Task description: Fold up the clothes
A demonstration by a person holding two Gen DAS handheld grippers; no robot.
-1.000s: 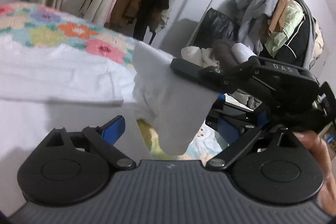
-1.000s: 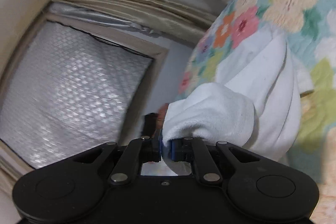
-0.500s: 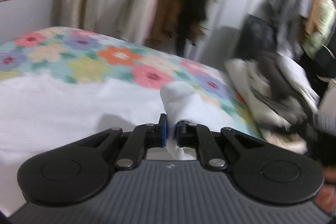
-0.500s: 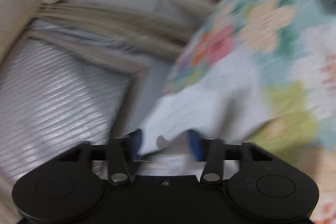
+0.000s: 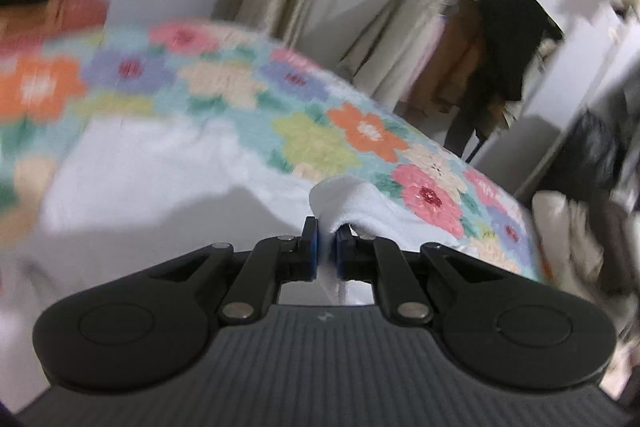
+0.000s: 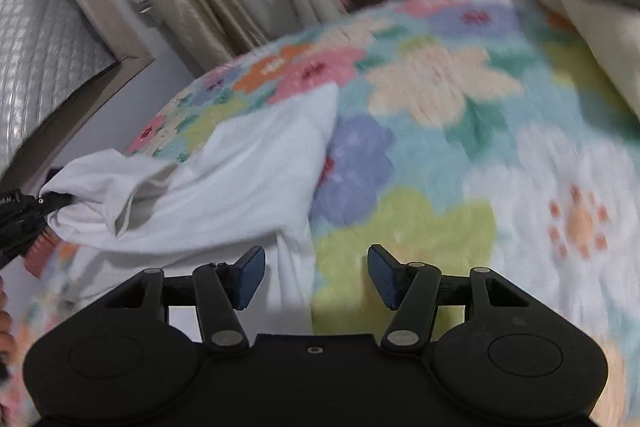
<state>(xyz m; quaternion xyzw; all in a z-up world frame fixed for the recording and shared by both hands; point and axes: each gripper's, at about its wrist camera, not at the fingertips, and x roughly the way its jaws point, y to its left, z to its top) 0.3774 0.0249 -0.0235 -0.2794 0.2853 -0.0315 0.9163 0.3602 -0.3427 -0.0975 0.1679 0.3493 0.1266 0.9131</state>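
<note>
The left hand-held gripper (image 5: 327,251) is clamped on the white garment's (image 6: 248,163) bunched end — likely to carry the fold across the bed (image 6: 520,167); the right hand-held gripper (image 6: 316,277) hangs spread, empty.

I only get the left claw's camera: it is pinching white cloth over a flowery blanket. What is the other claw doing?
Observer: The right claw is open, with nothing between its blue pads.
Operator: Is it near the same cloth?
Observer: Yes, the white garment lies on the flowered blanket just ahead of it, towards its left pad.
Operator: Does its camera show my claw?
Observer: At its far left edge a black claw tip grips a bunched corner of the garment, lifted off the blanket; that looks like the left claw.
</note>
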